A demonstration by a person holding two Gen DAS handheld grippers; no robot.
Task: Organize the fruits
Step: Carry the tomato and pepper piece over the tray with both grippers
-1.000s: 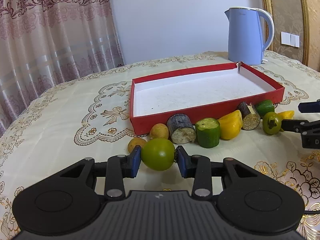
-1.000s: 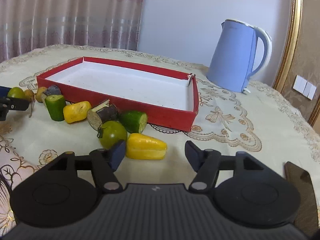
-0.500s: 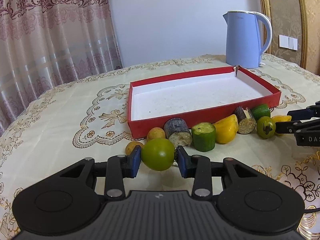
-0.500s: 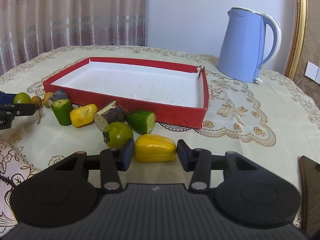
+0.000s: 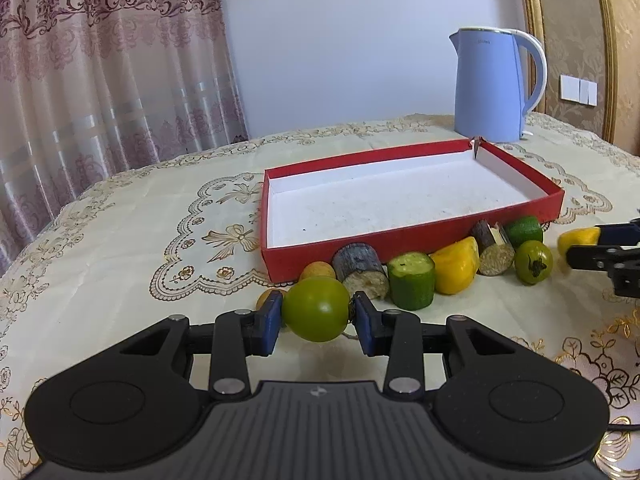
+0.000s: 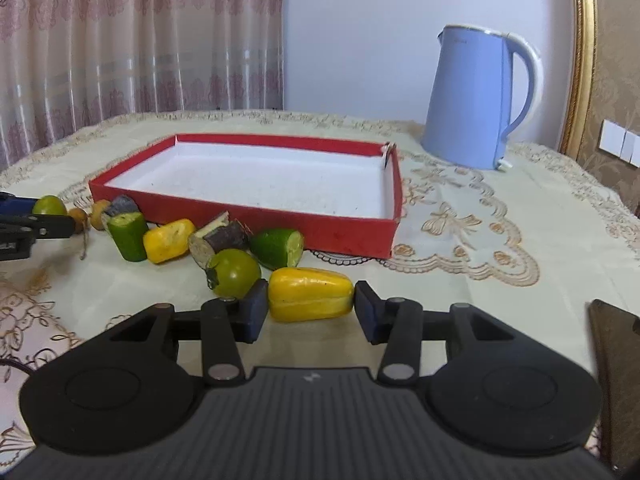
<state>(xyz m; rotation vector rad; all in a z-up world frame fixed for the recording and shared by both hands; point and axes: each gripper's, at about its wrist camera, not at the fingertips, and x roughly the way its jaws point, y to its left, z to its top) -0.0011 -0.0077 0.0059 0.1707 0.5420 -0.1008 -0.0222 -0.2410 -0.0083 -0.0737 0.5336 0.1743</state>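
**Both grippers loaded, tray not yet filled**

L gripper (image 5: 316, 322): clamped on green tomato (image 5: 315, 309), lower centre of L wrist view, pads on its widest line either side. Round, smooth skin, so likely slippery; reads firm and light. Grip across the equator is the right spot; above or below it and it would prob squirt out. A bit of stem/string hangs by the R-side pad, shouldn't matter.

R gripper (image 6: 310, 307): pads at both ends of yellow pepper piece (image 6: 311, 294), lower centre of R wrist view; both look in contact, so I call it gripped. Held lengthwise, end to end. Waxy, prob hollow and a bit soft, so easy on the squeeze or it buckles. Across the short side would be stiffer imo.

Red tray (image 5: 400, 240): mid frame in both views, white floor bare. Other pieces line its near wall: second green tomato (image 6: 233, 273), cut cucumber (image 6: 127, 236), another yellow piece (image 6: 168, 240), dark cane stubs, small brown fruits.

Blue kettle (image 6: 476, 100) upper right, well clear of the tray.
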